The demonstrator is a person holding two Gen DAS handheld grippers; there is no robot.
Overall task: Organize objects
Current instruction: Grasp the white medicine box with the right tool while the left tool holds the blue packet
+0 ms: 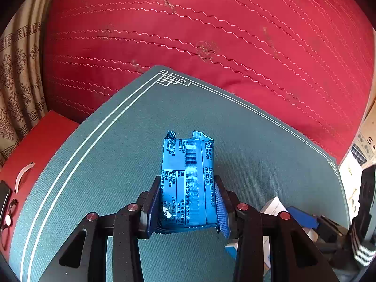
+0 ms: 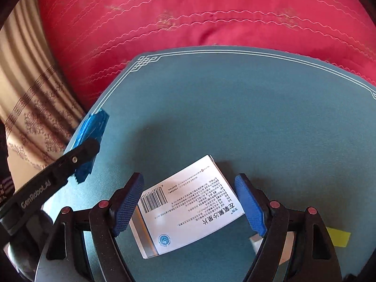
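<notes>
Right now the left gripper (image 1: 188, 202) is clamped on a blue foil snack packet (image 1: 188, 178), its ribbed blue pads pressing both long sides so the wrapper stands up between them, printed back facing the camera and torn top edge pointing away, lifted clear of the teal mat (image 1: 211, 122). From the right wrist view the same packet (image 2: 91, 138) shows at the mat's left edge, held in the other tool's black fingers. The right gripper (image 2: 188, 206) has its jaws spread wide around a white medicine box (image 2: 188, 206) lying flat on the mat, barcode and printed text up; neither pad touches the carton, and the box sits skewed, one corner nearer the left pad (image 2: 128, 208) than the right pad (image 2: 250, 206). To pick it well, I judge the hand should roll slightly so the pads meet the box's long edges squarely, descend until the pads bracket its sides, then close gently, since thin card can crush or pivot out of a corner grip. A yellow tag (image 2: 338, 236) lies on the mat behind the right finger. Beyond the mat stretches a red quilted bedspread (image 1: 211, 35), with a patterned beige curtain (image 1: 18, 82) at left and a red box (image 1: 40, 145) beside the mat; where things are to end up is not evident.
</notes>
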